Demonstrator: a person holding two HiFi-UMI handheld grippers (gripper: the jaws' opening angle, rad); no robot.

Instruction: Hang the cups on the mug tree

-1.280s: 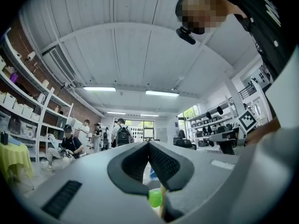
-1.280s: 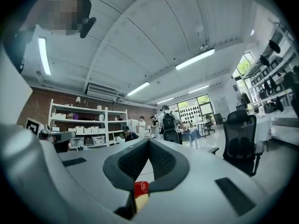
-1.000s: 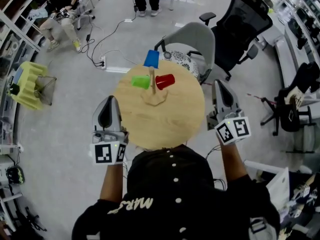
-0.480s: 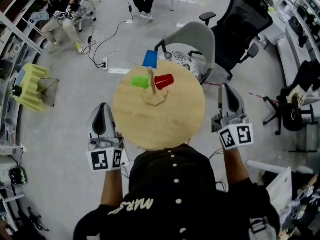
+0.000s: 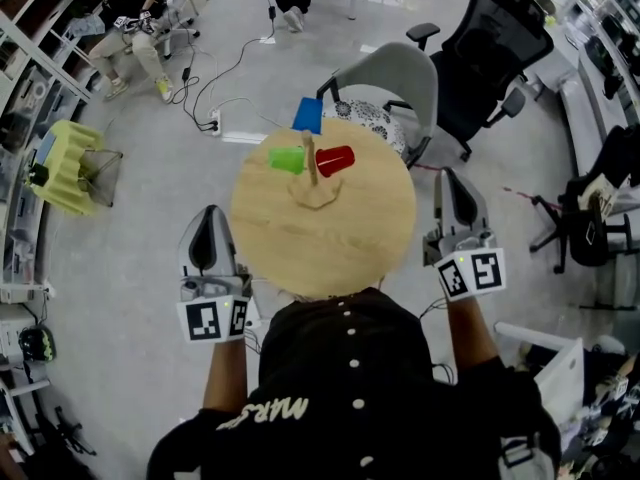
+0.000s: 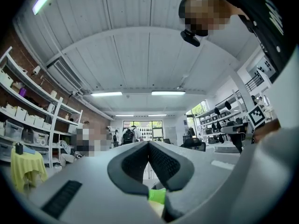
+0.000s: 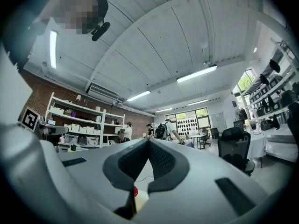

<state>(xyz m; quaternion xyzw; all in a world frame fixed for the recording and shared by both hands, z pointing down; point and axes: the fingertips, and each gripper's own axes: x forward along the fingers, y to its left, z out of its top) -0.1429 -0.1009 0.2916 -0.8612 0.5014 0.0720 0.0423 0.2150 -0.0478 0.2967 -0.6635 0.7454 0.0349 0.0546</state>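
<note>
While both of the person's forearms reach straight forward from the body, the left forearm point(image 5: 226, 368) and the right forearm point(image 5: 468, 330) each carry a tool held roughly level and pointing away, one at either side of the round wooden table point(image 5: 330, 253). The left gripper point(image 5: 207, 213) hangs just off the table's left edge, above the floor point(image 5: 120, 268), with its marker cube point(image 5: 213, 320) turned up toward the head camera. The right gripper point(image 5: 453, 175) hangs just off the right edge, a little farther forward. Seen along their own length, the left gripper's jaws are pressed together tip to tip with nothing between them, and the right gripper's jaws are likewise closed and empty.

Well apart from both tools, the mug tree point(image 5: 312, 168) stands upright on the far half of the table. A green cup point(image 5: 286, 159) juts from the post's left side, a red cup point(image 5: 335, 160) juts from its right, and a blue cup point(image 5: 308, 115) shows at its far side, by the table's far edge.
</note>
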